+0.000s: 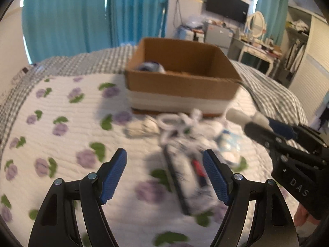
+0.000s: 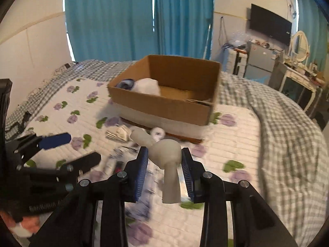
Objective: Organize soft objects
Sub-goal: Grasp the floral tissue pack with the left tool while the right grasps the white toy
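White quilting printed with purple flowers and green leaves covers the bed (image 2: 230, 144), with a grey checked blanket (image 2: 287, 123) rumpled along its far and right sides; teal curtains (image 2: 133, 16) hang behind, a dark television (image 2: 270, 27) is mounted on the right wall, and a white dressing table with an oval mirror (image 2: 299, 45) stands below it; a brown cardboard box (image 2: 164, 105) sits open on the quilt, holding a white soft bundle (image 2: 148, 86) and something blue (image 2: 126, 83) in its left corner; just in front of the box lies a blurred heap of soft objects (image 1: 185, 135), whitish pieces with dark and red marks, too smeared to tell apart.

Left gripper (image 1: 164, 177) hovers above the quilt, near side of the heap, its blue-padded jaws wide apart and touching nothing; right gripper (image 2: 164, 170) has its jaws clamped on the round middle of a pale grey soft toy (image 2: 164, 154), one limb angled up and left toward the box, another hanging down between the jaws; the toy is lifted clear of the bed, in front of the box.
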`<control>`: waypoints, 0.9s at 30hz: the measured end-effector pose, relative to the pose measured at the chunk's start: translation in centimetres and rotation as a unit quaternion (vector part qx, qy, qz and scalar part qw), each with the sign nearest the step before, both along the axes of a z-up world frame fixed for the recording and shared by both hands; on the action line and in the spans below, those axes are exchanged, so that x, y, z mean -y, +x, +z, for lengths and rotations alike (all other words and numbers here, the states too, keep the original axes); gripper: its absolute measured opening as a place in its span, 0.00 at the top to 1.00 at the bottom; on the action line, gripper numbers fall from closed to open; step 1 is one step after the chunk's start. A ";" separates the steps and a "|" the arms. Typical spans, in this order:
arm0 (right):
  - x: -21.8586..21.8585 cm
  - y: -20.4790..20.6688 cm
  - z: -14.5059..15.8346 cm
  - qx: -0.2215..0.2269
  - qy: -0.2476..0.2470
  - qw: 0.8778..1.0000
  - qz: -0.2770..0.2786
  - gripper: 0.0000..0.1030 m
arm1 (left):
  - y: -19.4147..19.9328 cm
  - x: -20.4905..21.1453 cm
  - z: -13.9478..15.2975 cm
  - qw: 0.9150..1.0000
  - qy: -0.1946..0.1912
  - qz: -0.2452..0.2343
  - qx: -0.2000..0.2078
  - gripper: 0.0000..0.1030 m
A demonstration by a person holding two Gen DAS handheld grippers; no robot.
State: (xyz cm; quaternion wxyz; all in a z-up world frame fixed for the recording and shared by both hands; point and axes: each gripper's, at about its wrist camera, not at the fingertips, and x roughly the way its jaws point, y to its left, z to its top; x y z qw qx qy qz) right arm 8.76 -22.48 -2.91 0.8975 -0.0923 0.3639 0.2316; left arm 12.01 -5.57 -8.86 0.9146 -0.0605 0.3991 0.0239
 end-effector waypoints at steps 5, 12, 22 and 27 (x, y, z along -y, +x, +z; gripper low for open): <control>3.0 -0.5 -0.1 -0.003 0.000 1.000 -0.031 0.68 | 0.0 3.7 -1.5 0.999 0.001 -0.003 -0.038 0.25; 5.3 0.4 -1.5 -0.019 0.018 0.999 -0.046 0.68 | 0.7 5.7 -4.6 0.994 -0.012 0.013 -0.104 0.25; 6.1 0.9 -2.4 -0.035 0.042 0.997 -0.052 0.68 | 2.6 3.7 -8.2 0.988 -0.084 0.032 -0.129 0.15; 6.0 1.0 -2.6 -0.038 0.040 0.997 -0.054 0.68 | 1.6 4.9 -7.3 0.993 -0.055 -0.008 -0.102 0.33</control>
